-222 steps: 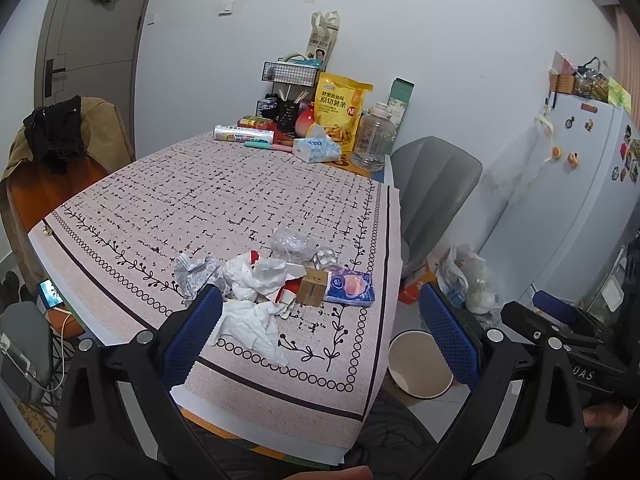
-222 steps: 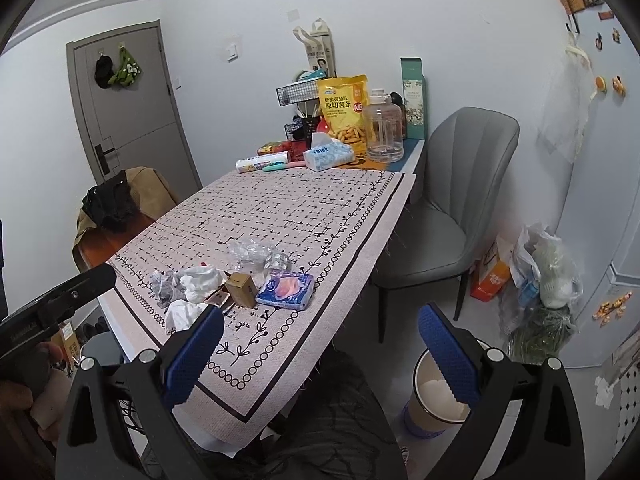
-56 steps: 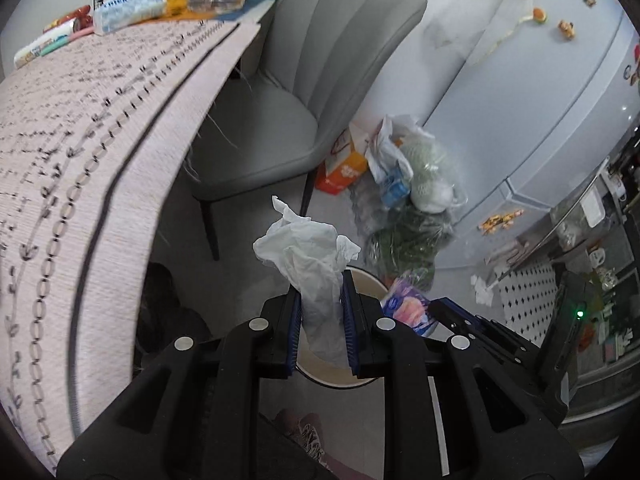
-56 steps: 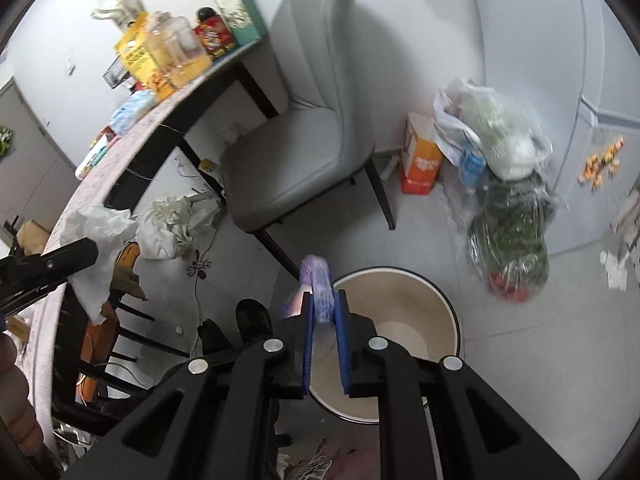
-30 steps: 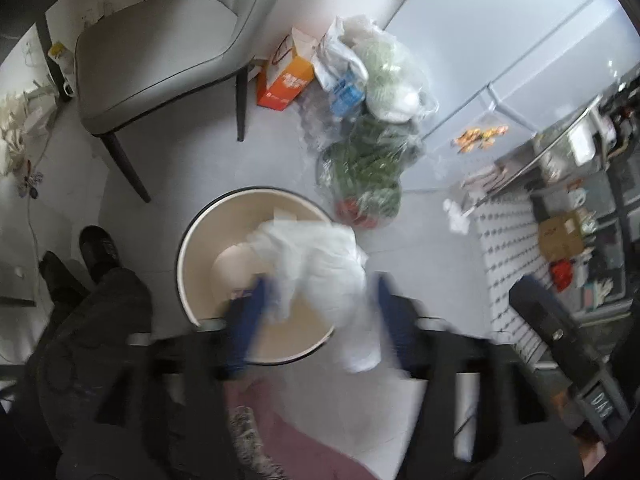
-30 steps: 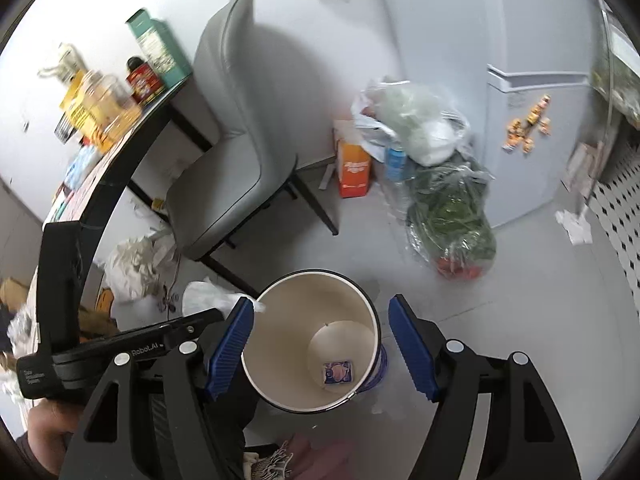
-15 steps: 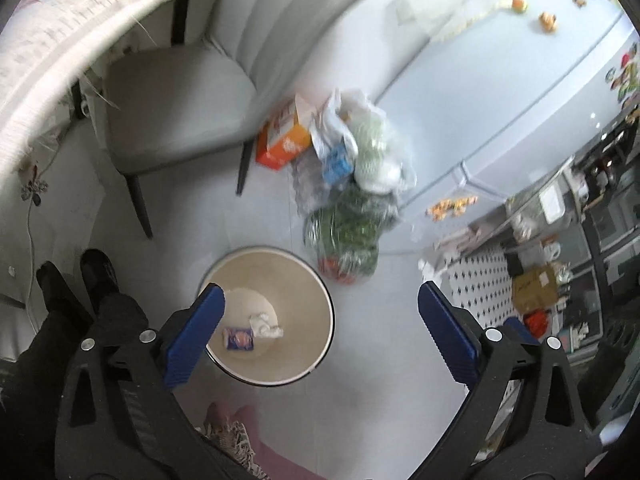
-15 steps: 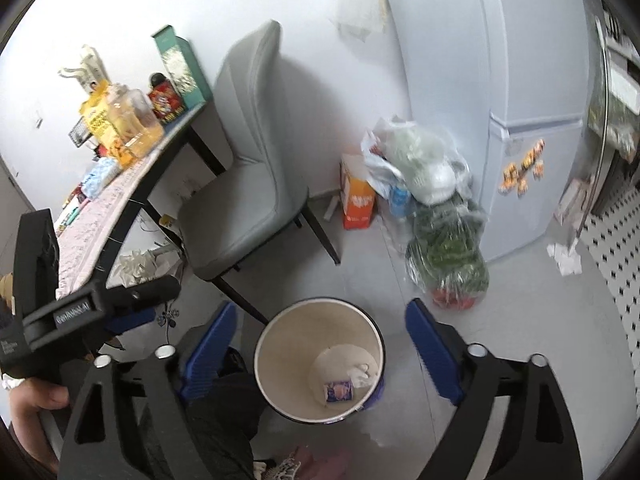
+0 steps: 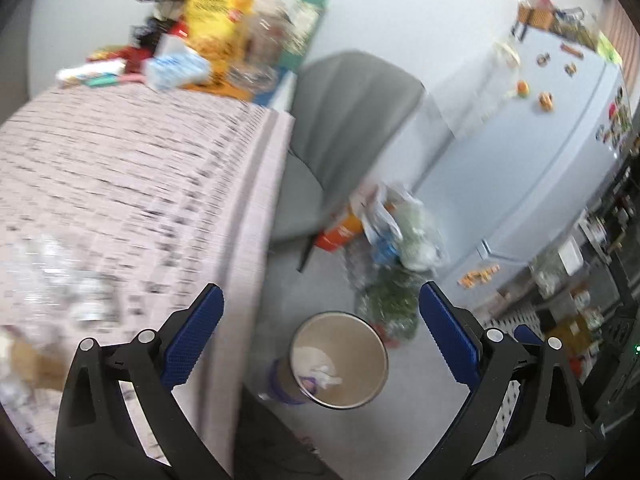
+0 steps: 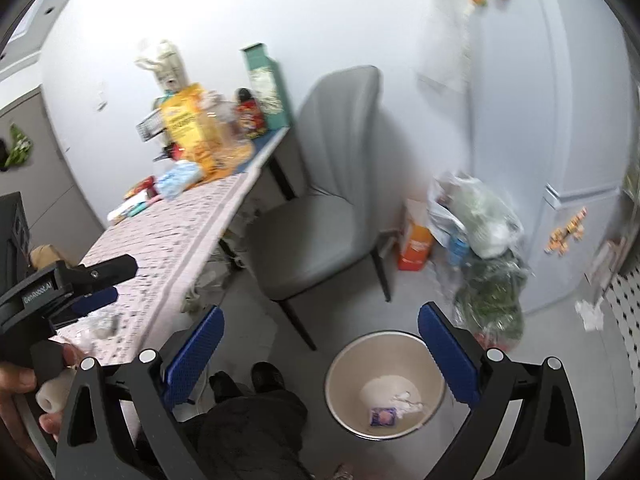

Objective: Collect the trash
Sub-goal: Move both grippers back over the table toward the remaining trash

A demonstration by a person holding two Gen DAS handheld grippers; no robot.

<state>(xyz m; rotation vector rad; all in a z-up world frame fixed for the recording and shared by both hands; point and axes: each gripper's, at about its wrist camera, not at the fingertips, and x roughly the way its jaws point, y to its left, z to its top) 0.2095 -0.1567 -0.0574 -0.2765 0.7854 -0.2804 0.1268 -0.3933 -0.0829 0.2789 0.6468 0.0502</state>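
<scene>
A round beige trash bin (image 9: 339, 360) stands on the floor beside the table; it also shows in the right wrist view (image 10: 385, 384). Inside it lie a crumpled white tissue (image 10: 405, 399) and a small purple packet (image 10: 383, 417). My left gripper (image 9: 320, 336) is open and empty, above the table edge and the bin. My right gripper (image 10: 318, 350) is open and empty, above the floor left of the bin. Blurred trash (image 9: 52, 280) lies on the patterned tablecloth (image 9: 140, 168). The left gripper shows in the right wrist view (image 10: 76, 280).
A grey chair (image 10: 320, 208) stands by the table. Plastic bags (image 10: 480, 216) and an orange carton (image 10: 416, 248) sit against the white fridge (image 9: 552, 140). Snack packs and a jar (image 9: 224, 36) crowd the table's far end. My legs and shoes (image 10: 248, 392) are below.
The left gripper has swung up and left from over the bin toward the table. The right gripper has lifted a little. The tissue and packet now lie in the bin.
</scene>
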